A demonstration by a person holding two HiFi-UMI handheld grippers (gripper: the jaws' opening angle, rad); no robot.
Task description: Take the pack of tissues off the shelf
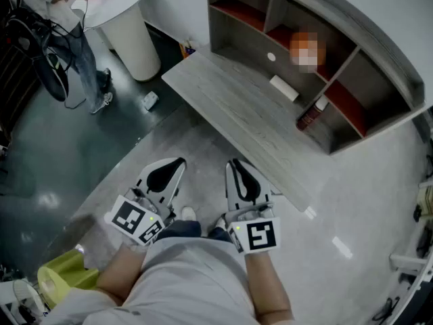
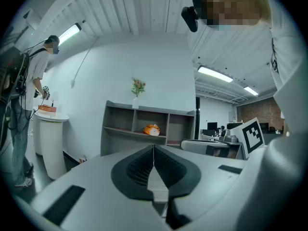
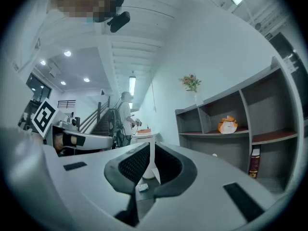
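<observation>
An orange and white pack (image 2: 151, 129) lies on the middle ledge of the grey shelf unit (image 2: 120, 117). It also shows in the right gripper view, pack (image 3: 227, 124), and under a mosaic patch in the head view, pack (image 1: 306, 49). Both grippers are held low in front of the person, well short of the shelf unit (image 1: 379, 66) and pointing level toward it. The left gripper (image 1: 177, 162) has its jaws together, left gripper (image 2: 154, 148), with nothing in them. The right gripper (image 1: 237, 162) shows only a thin slit at its tips, right gripper (image 3: 152, 146), and holds nothing.
A long grey counter (image 1: 230, 107) runs in front of the shelf, with a flat white block (image 1: 284, 87) and a dark red bottle (image 1: 311, 117) on it. A person (image 1: 67, 19) stands by a round white pedestal (image 1: 128, 26) at far left. A yellow-green thing (image 1: 64, 273) sits bottom left.
</observation>
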